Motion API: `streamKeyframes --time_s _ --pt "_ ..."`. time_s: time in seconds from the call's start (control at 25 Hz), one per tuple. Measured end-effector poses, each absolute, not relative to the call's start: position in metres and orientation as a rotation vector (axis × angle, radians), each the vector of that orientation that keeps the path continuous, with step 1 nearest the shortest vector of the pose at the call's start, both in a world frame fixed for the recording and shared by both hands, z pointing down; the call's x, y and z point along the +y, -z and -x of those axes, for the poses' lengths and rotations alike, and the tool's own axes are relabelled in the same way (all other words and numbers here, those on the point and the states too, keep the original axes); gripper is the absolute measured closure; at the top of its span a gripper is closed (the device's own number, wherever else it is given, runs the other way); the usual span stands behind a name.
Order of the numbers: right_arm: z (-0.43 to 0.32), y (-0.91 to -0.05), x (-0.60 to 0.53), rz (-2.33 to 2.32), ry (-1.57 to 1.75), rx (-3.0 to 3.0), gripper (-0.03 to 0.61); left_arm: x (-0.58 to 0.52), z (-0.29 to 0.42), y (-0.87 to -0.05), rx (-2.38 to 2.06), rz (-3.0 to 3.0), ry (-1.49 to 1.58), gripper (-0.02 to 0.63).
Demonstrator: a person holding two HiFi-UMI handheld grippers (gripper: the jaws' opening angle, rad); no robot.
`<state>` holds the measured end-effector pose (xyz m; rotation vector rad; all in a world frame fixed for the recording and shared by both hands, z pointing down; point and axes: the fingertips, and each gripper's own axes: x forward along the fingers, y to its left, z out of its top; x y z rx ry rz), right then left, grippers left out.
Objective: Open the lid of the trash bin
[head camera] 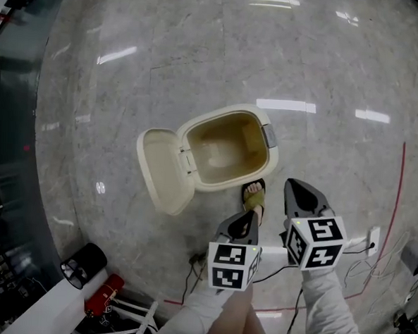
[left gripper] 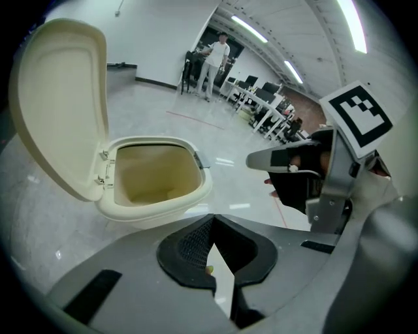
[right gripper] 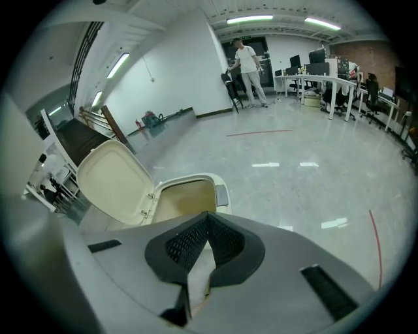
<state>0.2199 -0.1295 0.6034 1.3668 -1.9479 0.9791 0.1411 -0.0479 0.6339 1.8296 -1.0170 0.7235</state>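
Glossy grey stone floor (head camera: pixel 202 49), cream trash bin (head camera: pixel 223 113), lid (head camera: pixel 161 167) open, left tool (head camera: pixel 245 221) and right tool (head camera: pixel 296 189) jaws together, empty

One bin (head camera: pixel 220 187); one lid (head camera: pixel 163 170); two grippers, left gripper (head camera: pixel 249 220) and right gripper (head camera: pixel 292 188); two marker cubes (head camera: pixel 233 265), one on each; one sandalled foot (head camera: pixel 254 199); one distant person (right gripper: pixel 248 60); one red floor line (head camera: pixel 397 202); one white floor socket (head camera: pixel 374 240).

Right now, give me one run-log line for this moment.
lid: open | foot: against trash bin's base | left gripper: shut, empty | right gripper: shut, empty
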Motion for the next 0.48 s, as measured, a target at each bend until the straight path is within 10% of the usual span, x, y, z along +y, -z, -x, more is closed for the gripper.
streamKeyframes --time_s 0.48 --pt "-0.205 -0.553 -0.063 -1.407 -1.014 -2.020 0.583 -0.041 -0.141 -0.616 -0.997 -1.893 -0.715 0.611"
